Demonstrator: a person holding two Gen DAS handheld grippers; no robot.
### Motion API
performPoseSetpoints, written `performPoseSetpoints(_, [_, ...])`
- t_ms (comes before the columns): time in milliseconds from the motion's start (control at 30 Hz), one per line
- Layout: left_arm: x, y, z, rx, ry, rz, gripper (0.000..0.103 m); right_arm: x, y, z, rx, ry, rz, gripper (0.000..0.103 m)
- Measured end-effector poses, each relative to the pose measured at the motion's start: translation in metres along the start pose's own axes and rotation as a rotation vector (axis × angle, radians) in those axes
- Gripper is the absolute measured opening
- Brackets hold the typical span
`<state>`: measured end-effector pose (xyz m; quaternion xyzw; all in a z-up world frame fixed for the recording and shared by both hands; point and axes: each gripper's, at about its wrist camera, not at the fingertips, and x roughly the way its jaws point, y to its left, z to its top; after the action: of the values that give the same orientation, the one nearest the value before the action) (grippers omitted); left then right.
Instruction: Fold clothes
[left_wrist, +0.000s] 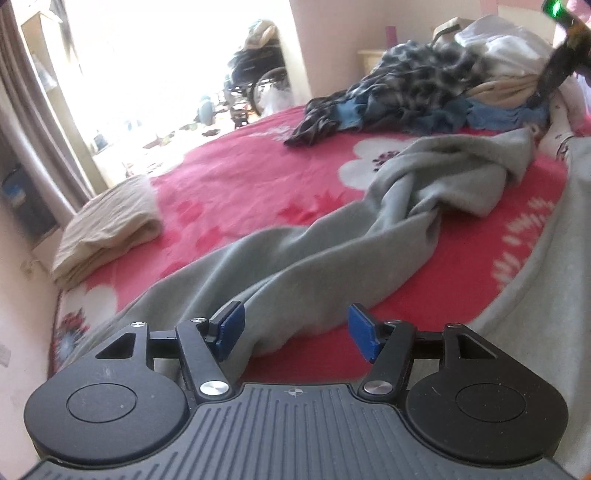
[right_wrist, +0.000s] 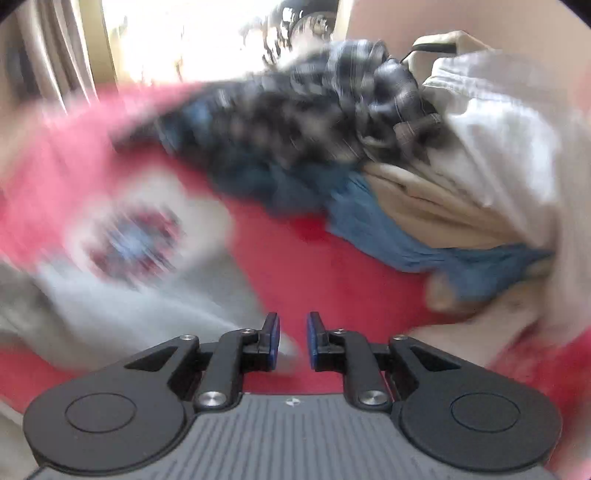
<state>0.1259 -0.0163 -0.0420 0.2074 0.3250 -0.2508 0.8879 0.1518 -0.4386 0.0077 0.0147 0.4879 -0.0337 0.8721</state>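
Left gripper (left_wrist: 295, 328) is hovering wide open over the twisted grey garment (left_wrist: 332, 236) at centre frame; right gripper (right_wrist: 293, 339) is sitting narrowly parted, empty, view blurring; untwist, flatten before creasing

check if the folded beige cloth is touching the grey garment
Apart. The left wrist view shows bare red blanket between the folded beige cloth and the grey garment.

grey sweatshirt (left_wrist: 332, 236): soft matt fleece, kinda fuzzy
bed blanket (left_wrist: 236, 184): plush red cloth, white flower print
folded beige garment (left_wrist: 107, 229): thin matt cloth
left tool (left_wrist: 295, 328): matt black plastic, shiny metal screws, blue rubbery pads
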Motion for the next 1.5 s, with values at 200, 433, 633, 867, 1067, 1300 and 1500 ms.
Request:
performPoseSetpoints(200, [0.036,-0.007,0.017,-0.025,0.017,-0.032,0.063,0.004,0.078,0.004,-0.149,-0.049,0.284,0.052])
performPoseSetpoints(433, [0.053,-0.026,0.005,0.019,0.079,-0.052,0.062,0.066,0.152,0.017,-0.284,0.008,0.266,0.053])
performPoseSetpoints(633, [0.052,-0.038,-0.01,0.058,0.102,-0.112,0.062,0.069,0.141,0.025,-0.304,-0.022,0.136,0.006])
performPoseSetpoints(867, [0.048,-0.032,-0.017,0.025,0.115,-0.138,0.06,0.043,0.112,0.058,-0.195,-0.215,0.074,0.009])
performPoseSetpoints(1067, [0.04,-0.028,-0.022,0.011,0.099,-0.099,0.06,0.041,0.081,0.058,-0.005,-0.287,0.064,0.059])
performPoseSetpoints(1300, [0.051,-0.032,-0.014,0.032,0.08,-0.067,0.061,0.04,0.052,0.052,0.172,-0.342,0.056,0.061])
performPoseSetpoints(1500, [0.061,-0.039,-0.007,0.015,0.087,-0.004,0.05,0.047,0.067,0.007,0.016,-0.222,0.068,0.061])
